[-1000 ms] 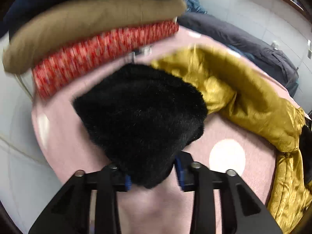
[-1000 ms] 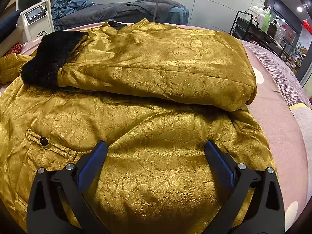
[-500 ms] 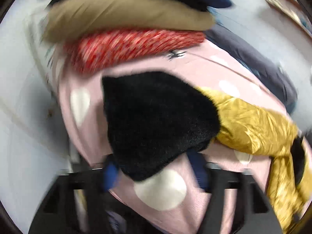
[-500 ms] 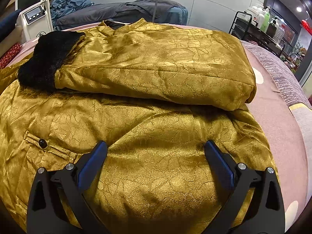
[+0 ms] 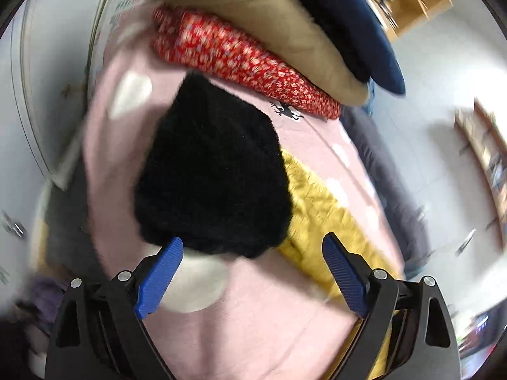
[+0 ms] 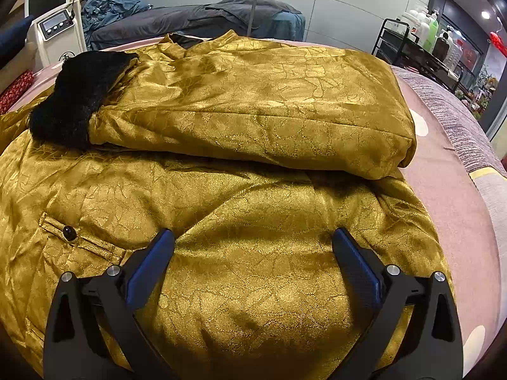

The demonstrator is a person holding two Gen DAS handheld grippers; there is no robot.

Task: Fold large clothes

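One gold coat (image 6: 253,120) with two black fur cuffs (image 6: 76,95), three folded garments (image 5: 253,31) stacked, one pocket button (image 6: 69,232)

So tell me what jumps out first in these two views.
The shiny gold coat fills the right wrist view, spread over the pink bedspread with one sleeve folded across its body. Its black fur cuff dominates the left wrist view, lying just beyond the open left gripper, below a stack of folded clothes.
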